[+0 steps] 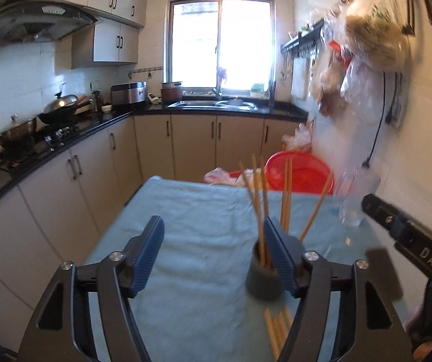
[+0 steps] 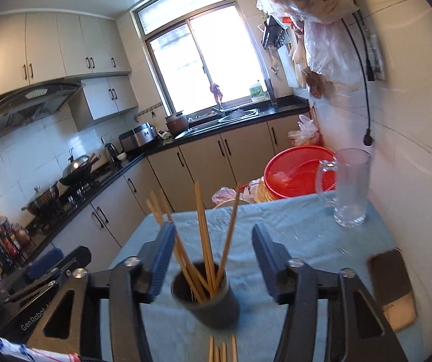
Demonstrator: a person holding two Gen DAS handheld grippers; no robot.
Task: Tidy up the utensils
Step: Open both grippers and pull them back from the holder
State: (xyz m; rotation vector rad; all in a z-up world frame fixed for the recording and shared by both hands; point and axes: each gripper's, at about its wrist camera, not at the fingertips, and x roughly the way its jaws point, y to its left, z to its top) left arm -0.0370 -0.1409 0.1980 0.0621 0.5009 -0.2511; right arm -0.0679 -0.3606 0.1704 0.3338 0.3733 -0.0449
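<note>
My left tool (image 1: 213, 252) has its fingers spread wide apart with nothing between them, and my right tool (image 2: 213, 259) is just as wide open, holding nothing. Both hang above the blue cloth (image 1: 192, 211) that covers the tabletop.

The dark holder cup (image 2: 207, 298) stands upright on the cloth, in the middle between my right tool's fingers but touching neither; in the left wrist view it sits just inside the right finger, partly hidden by it. Several wooden chopsticks (image 2: 204, 241) stand in the cup with their long axes near vertical, upper ends fanned out: a few lean left, one pair rises almost straight, one leans right. More loose chopsticks (image 1: 276, 331) lie flat on the cloth on the near side of the cup, their long axes running near to far, far ends close to the cup's base; their near ends run out of view.

At the far right of the tabletop stands a clear glass mug (image 2: 348, 187), upright, handle to the left, well apart from the cup. A brown flat object (image 2: 392, 286) lies at the near right edge by the wall. Beyond the far edge sits a red basin (image 2: 297, 172) with plastic bags (image 2: 225, 196) beside it. Nothing stands between either tool and the cup.
</note>
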